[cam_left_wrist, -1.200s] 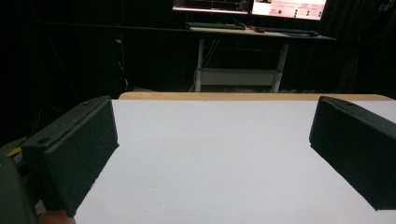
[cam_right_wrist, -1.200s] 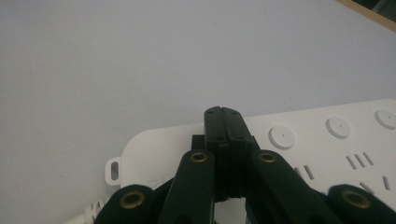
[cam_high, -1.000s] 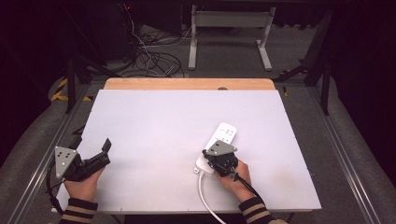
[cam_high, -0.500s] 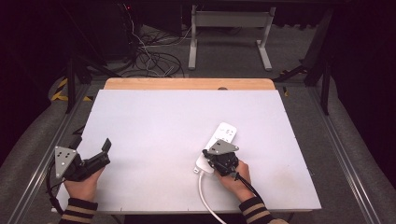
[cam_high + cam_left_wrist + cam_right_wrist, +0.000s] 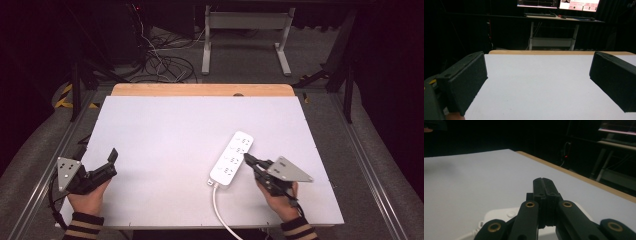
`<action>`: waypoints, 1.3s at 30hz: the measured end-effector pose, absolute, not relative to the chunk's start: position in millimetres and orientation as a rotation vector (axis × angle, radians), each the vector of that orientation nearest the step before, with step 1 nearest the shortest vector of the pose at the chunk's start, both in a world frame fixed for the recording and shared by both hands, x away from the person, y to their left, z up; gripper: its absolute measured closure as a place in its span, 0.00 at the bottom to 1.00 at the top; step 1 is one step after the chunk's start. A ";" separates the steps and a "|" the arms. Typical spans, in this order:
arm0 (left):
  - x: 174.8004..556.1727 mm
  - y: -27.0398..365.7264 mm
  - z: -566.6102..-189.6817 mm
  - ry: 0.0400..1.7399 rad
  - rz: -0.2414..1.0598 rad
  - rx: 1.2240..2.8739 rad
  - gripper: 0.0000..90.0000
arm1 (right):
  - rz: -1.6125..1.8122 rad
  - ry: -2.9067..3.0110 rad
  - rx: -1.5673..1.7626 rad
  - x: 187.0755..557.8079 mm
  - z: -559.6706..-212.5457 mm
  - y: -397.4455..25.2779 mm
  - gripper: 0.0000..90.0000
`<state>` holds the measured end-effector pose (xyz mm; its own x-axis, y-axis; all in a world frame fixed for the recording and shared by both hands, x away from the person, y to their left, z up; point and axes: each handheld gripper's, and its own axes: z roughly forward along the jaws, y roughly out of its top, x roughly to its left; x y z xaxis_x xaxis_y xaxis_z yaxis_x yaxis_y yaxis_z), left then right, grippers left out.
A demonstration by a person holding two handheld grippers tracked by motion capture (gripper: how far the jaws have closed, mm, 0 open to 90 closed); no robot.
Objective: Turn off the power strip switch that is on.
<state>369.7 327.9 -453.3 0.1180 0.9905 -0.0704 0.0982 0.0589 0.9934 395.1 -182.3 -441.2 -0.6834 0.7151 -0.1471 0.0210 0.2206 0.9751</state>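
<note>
A white power strip (image 5: 233, 157) lies on the white table (image 5: 180, 125), right of centre, with its white cable (image 5: 218, 205) running off the near edge. My right gripper (image 5: 249, 159) is shut with nothing in it, its tips just beside the strip's right edge and pointing left. In the right gripper view the closed jaws (image 5: 543, 182) press together above the strip's rounded corner (image 5: 501, 215). At the table's near left, my left gripper (image 5: 98, 156) is open and holds nothing. Its two black pads (image 5: 464, 77) stand wide apart over bare table (image 5: 536, 82).
The table's far edge is a wooden strip (image 5: 200, 90). Metal rails (image 5: 370, 165) run along both sides. Beyond the table there are loose cables on the floor (image 5: 160, 62), a grey desk frame (image 5: 245, 22) and monitors (image 5: 559, 3) on a far desk.
My right hand has moved to the right, off the near end of the power strip, and its gripper now points left at the strip's side. The left gripper and the strip have stayed put.
</note>
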 end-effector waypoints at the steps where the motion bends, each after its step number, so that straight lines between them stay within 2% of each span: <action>1: 369.6 327.0 -453.0 1.214 1.030 1.284 0.02 | 1.536 1.829 0.710 392.9 -439.4 -203.0 1.00; 6: 370.0 324.5 -452.1 1.201 1.035 1.298 0.02 | 1.646 1.538 0.811 395.8 -435.8 -233.6 1.00; 11: 370.0 326.7 -451.9 1.205 1.028 1.287 0.02 | 1.601 1.524 0.845 404.7 -445.7 -237.1 0.98; 15: 369.4 327.4 -451.8 1.204 1.025 1.280 0.02 | 1.599 1.508 0.830 405.3 -445.8 -234.8 0.92; 16: 369.3 327.4 -451.8 1.205 1.027 1.280 0.02 | 1.596 1.506 0.824 405.8 -446.1 -234.3 0.84; 17: 369.3 327.4 -451.8 1.204 1.025 1.280 0.02 | 1.593 1.498 0.824 406.1 -446.9 -233.8 0.66; 18: 369.1 327.4 -451.7 1.204 1.022 1.280 0.02 | 1.580 1.414 0.840 407.7 -449.4 -232.1 0.30; 19: 368.9 327.1 -451.7 1.198 1.022 1.277 0.02 | 1.588 1.392 0.863 409.9 -449.6 -232.4 0.16; 20: 368.3 326.8 -451.5 1.186 1.021 1.274 0.02 | 1.573 1.366 0.905 411.4 -449.2 -232.3 0.06; 24: 367.9 326.8 -451.3 1.176 1.018 1.266 0.01 | 1.569 1.369 0.947 414.6 -448.8 -236.9 0.01; 39: 368.1 327.3 -451.6 1.183 1.021 1.269 0.01 | 1.523 1.380 0.917 416.0 -451.0 -235.4 0.01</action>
<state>368.1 327.3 -451.6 0.1396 0.9874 -0.0746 0.0711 0.0651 0.9953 416.0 -235.4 -451.0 -0.3582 0.9332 -0.0275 -0.1193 -0.0165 0.9927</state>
